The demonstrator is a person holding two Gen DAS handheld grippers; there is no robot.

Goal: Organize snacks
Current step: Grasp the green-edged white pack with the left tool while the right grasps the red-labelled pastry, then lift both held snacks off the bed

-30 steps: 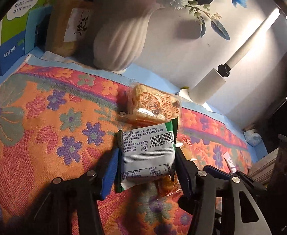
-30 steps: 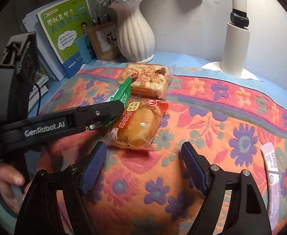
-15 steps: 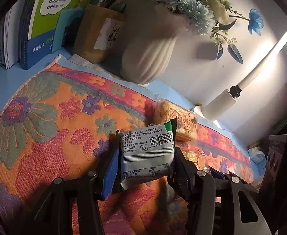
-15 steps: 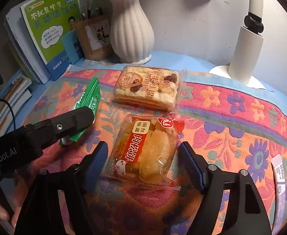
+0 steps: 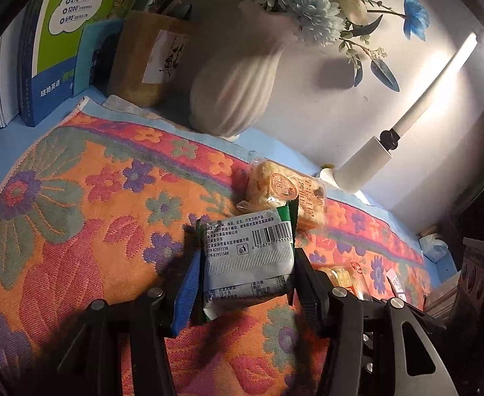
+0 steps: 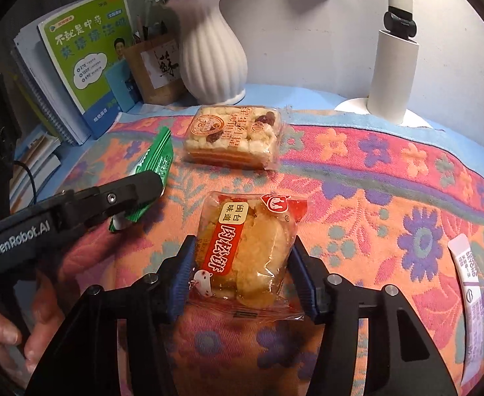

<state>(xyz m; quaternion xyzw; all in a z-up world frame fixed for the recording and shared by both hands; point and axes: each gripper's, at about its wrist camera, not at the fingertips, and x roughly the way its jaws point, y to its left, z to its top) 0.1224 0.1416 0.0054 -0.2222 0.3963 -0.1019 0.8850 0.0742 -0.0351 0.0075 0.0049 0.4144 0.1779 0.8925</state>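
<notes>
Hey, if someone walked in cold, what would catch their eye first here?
Probably the loud floral cloth, with a gripper clamping a snack on each side: the left gripper on a green packet, the right gripper on a red-labelled pastry. Behind them stands a white ribbed vase.

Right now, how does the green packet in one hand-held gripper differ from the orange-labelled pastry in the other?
The green packet is opaque, showing a barcode and print; the pastry pack is clear, so the golden pastry shows through. The green packet sits in the left hand-held gripper; the pastry pack sits between the fingers of the right hand-held gripper. The green packet looks flat, the pastry pack puffy. Both are sealed snacks over the floral cloth.
</notes>
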